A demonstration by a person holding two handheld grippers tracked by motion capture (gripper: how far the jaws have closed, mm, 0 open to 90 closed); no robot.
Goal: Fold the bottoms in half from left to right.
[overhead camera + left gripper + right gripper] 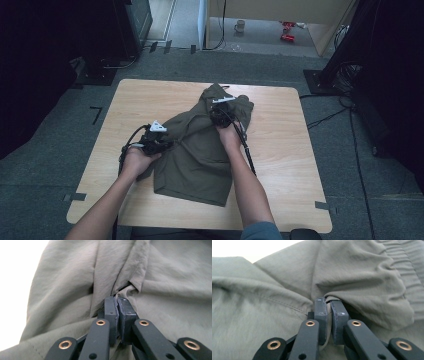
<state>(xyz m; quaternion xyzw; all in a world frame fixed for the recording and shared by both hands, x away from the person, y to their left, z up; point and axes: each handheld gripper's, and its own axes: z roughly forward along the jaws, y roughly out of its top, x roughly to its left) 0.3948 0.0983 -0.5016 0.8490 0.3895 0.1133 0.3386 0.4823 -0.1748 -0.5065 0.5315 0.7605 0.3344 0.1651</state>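
An olive-green garment (197,160) lies bunched on the light wooden table (280,150). My left gripper (162,144) is at the garment's left edge, shut on a pinched fold of the cloth (130,290); its pads meet with fabric caught between them (117,298). My right gripper (219,116) is over the garment's upper part, shut on another fold (362,297) beside a gathered elastic band (409,270). In the right gripper view its jaws stand pressed together on the fabric (329,300). Both forearms reach in from the bottom edge.
Bare table top lies left, right and in front of the garment. Grey carpet surrounds the table, with cables (325,117) on the floor at the right. Dark stands (345,55) are at the back right, and a mug (240,26) sits far back.
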